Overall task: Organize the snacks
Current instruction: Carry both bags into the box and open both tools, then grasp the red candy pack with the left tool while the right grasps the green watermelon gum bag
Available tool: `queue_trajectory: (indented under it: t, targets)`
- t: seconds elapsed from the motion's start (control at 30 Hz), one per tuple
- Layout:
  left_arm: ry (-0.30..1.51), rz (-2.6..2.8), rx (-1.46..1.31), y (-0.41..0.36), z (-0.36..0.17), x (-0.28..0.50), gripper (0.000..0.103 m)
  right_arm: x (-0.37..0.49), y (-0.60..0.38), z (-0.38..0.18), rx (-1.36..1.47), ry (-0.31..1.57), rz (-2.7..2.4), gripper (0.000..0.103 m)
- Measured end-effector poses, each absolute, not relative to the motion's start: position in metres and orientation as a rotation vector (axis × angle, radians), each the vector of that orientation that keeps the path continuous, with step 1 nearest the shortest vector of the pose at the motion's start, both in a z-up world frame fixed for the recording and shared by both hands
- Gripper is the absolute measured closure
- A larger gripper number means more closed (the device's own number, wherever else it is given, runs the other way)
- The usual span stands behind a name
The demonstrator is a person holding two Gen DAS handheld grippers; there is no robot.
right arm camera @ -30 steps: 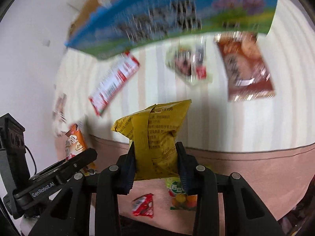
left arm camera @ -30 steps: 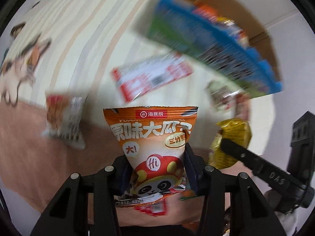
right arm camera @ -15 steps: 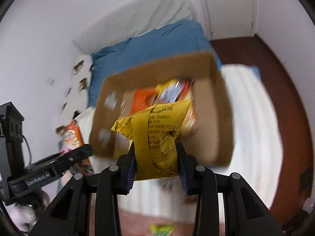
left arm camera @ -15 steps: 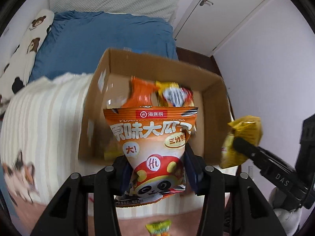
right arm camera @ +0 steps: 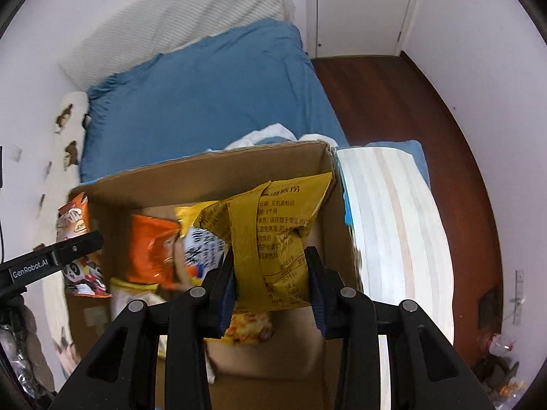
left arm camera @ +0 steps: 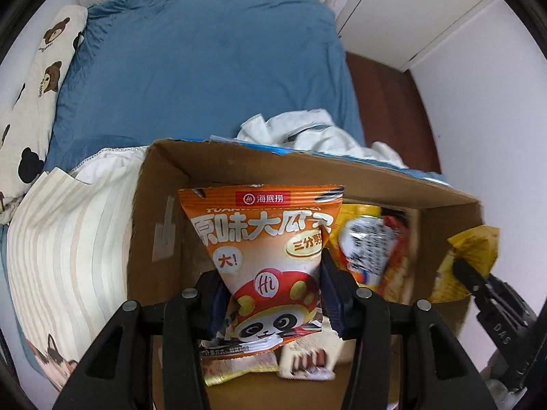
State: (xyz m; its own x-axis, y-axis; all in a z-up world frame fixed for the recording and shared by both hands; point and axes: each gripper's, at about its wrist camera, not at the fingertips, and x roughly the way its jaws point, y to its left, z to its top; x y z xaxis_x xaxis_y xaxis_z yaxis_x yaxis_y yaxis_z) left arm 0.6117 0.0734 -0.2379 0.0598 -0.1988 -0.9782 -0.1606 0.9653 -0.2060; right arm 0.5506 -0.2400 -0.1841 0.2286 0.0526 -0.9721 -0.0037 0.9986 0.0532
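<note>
Left gripper [left arm camera: 273,294] clamps orange pack [left arm camera: 266,249] over box [left arm camera: 160,184] | right gripper [right arm camera: 271,283] clamps yellow pack [right arm camera: 273,232] over box, snacks inside | box on striped cover [left arm camera: 68,239], blue bed [left arm camera: 205,68] behind, wood floor [right arm camera: 393,102] right

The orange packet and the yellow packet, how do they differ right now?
The orange packet is held in the left gripper and shows its printed front with a panda cartoon; the yellow packet is held in the right gripper and shows its back seam and small print. The orange one looks flat, the yellow one crumpled. Both hang over the open cardboard box.
</note>
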Motion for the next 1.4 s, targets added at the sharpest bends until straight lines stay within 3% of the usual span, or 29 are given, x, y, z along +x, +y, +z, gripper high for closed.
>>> queue_trajectory:
  t: [0.1, 0.17, 0.2, 0.23, 0.3, 0.37, 0.97, 1.4]
  targets:
    - [1.576, -0.001, -0.278, 0.075, -0.255, 0.62, 0.058, 0.56, -0.241, -0.197, 0.015, 1.354, -0.009, 0.062]
    - [1.574, 0.006, -0.278, 0.077, -0.259, 0.622, 0.053, 0.567, -0.237, -0.21, 0.0, 1.379, -0.03, 0.046]
    - [1.563, 0.013, -0.274, 0.08, -0.26, 0.624, 0.039, 0.568, -0.234, -0.215, 0.025, 1.387, -0.007, 0.038]
    - [1.554, 0.005, -0.276, 0.08, -0.26, 0.625, 0.02, 0.57, -0.231, -0.221, 0.038, 1.396, 0.022, 0.023]
    - [1.545, -0.001, -0.279, 0.081, -0.258, 0.625, 0.009, 0.566, -0.225, -0.222, 0.021, 1.399, 0.031, 0.016]
    - [1.538, -0.008, -0.288, 0.082, -0.257, 0.625, 0.009, 0.564, -0.221, -0.225, 0.002, 1.402, 0.035, 0.01]
    - [1.387, -0.054, -0.249, 0.07, -0.221, 0.591, 0.009, 0.526, -0.222, -0.209, 0.061, 1.389, 0.067, 0.005]
    - [1.169, -0.032, -0.156, 0.047, -0.171, 0.491, 0.009, 0.43, -0.216, -0.184, 0.039, 1.251, 0.111, 0.005]
